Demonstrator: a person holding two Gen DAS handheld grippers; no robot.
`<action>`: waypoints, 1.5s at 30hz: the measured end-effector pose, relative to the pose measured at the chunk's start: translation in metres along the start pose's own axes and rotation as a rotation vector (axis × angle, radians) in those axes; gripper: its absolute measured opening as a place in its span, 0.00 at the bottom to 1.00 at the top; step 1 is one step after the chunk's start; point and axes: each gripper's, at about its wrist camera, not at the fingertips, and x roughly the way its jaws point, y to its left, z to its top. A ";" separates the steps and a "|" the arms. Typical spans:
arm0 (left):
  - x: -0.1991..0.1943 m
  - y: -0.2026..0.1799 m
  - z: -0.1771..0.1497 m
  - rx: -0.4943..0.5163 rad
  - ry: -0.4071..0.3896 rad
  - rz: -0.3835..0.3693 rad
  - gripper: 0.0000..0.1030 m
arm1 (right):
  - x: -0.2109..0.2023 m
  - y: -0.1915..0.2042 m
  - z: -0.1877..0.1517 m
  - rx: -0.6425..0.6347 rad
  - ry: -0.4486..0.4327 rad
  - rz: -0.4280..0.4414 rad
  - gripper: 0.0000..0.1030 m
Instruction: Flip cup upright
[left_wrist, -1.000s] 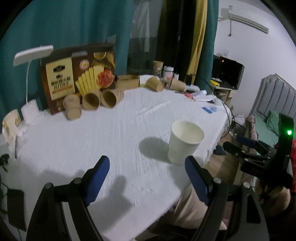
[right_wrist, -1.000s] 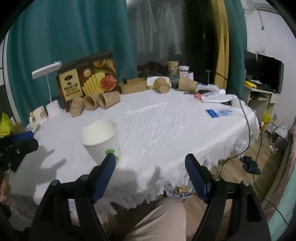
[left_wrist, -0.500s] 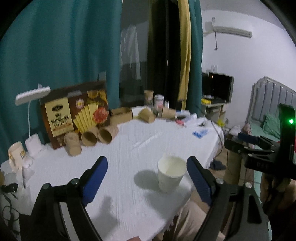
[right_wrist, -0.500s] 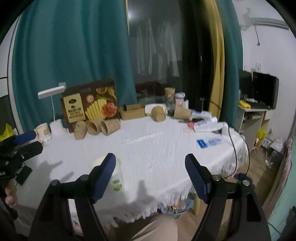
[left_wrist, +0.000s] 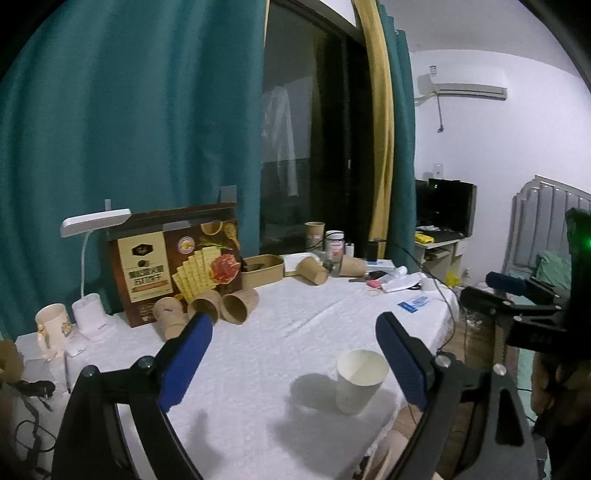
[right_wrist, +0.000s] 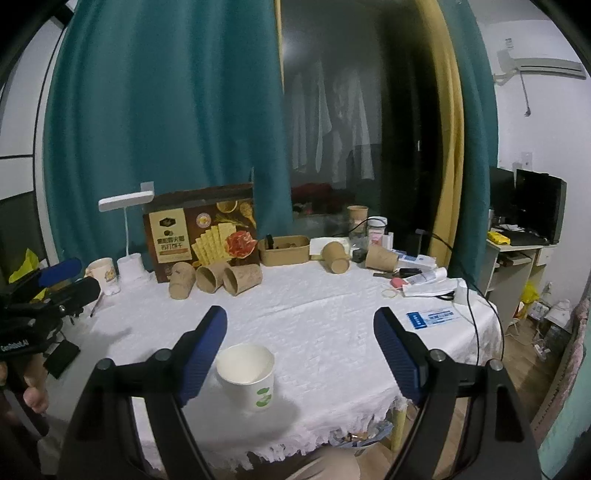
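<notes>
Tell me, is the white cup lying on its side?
No, the white cup stands upright on the tablecloth, its open mouth facing up.

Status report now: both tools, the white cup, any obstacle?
Left tool open, empty. Right tool open, empty. White cup upright on the tablecloth, mouth up, untouched. Nothing around it; brown cups lie far back.

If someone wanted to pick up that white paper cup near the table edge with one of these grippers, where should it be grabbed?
Probably around the upper wall, just under the rim. The white paper cup stands upright with its mouth open, and it tapers toward the base, so a grip there is less likely to slip. Come in level from the near table edge, where the right gripper already hangs open, one finger on each side.
</notes>
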 end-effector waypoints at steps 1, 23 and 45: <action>0.001 0.001 -0.002 0.000 0.004 0.008 0.88 | 0.002 0.001 0.000 0.001 0.006 0.006 0.77; 0.013 0.013 -0.013 -0.025 0.043 0.033 0.88 | 0.032 0.006 -0.010 -0.003 0.058 0.020 0.77; 0.017 0.010 -0.014 -0.026 0.045 0.045 0.88 | 0.033 0.004 -0.011 -0.002 0.063 0.026 0.77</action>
